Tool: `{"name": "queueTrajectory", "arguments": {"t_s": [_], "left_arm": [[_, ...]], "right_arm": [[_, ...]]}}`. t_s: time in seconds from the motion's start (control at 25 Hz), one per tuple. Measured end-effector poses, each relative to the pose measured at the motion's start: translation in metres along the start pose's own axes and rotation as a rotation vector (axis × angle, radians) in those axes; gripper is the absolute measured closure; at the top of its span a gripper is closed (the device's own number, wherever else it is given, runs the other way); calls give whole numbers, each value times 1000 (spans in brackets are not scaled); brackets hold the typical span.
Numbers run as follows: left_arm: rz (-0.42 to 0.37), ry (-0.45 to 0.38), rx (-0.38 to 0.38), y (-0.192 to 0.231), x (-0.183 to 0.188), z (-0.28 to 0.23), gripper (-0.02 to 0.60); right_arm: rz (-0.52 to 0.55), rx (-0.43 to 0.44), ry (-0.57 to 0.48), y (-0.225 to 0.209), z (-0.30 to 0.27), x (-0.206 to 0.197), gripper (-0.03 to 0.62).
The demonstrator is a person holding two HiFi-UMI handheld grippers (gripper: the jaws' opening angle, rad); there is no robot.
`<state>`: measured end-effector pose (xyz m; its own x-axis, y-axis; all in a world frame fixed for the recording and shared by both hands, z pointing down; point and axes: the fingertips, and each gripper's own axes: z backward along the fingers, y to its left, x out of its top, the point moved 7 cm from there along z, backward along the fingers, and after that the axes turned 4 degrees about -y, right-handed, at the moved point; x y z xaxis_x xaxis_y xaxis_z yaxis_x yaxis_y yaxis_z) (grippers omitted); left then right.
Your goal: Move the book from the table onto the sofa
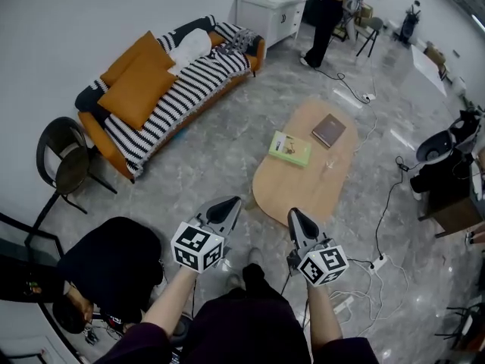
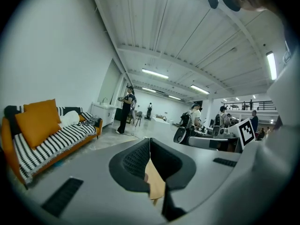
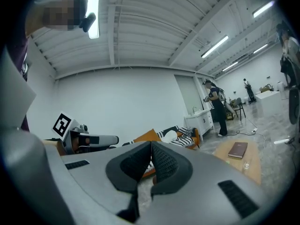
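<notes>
Jaws on both my grippers were pressed fully together, with nothing between them. From the head view, I held my left gripper and my right gripper out in front of me, side by side and apart, each carrying its cube of square markers, above grey marbled floor. Both pointed toward a rounded, light wooden desk just ahead. Two books lay flat on that desk: a green book near its middle and a brown book beyond it toward the far end, the two near each other but not touching. A small clear glass stood beside the green book. Neither gripper touched the desk or either book. To the left of the desk, well apart from it, stood an orange sofa draped in a black-and-white striped cover, with orange cushions and a white pillow resting on it. A dark round chair stood near the sofa's closer end. Beyond the sofa's far end stood a white cabinet, with a person in dark clothes standing beside it. Cables trailed across the floor right of the desk.
</notes>
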<state>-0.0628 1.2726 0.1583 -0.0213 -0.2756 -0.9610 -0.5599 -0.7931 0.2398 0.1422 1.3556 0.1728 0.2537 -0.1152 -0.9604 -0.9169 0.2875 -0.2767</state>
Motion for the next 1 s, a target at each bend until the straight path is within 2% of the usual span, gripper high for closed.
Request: {"name": "queueTrajectory", "arguments": {"t_s": [0.36,0.6,1.0], "left_arm": [[21,12,45,51,0,-40,565],[35,30,72,94,4,-95,566],[37,49,131,160,31,-174,565]], "right_arm": [[-28,23,32,-33,-66,-10,569],[-47,39,55,-79,-124,-11,569],[-93,81,83,-144,-218,0,569]]}}
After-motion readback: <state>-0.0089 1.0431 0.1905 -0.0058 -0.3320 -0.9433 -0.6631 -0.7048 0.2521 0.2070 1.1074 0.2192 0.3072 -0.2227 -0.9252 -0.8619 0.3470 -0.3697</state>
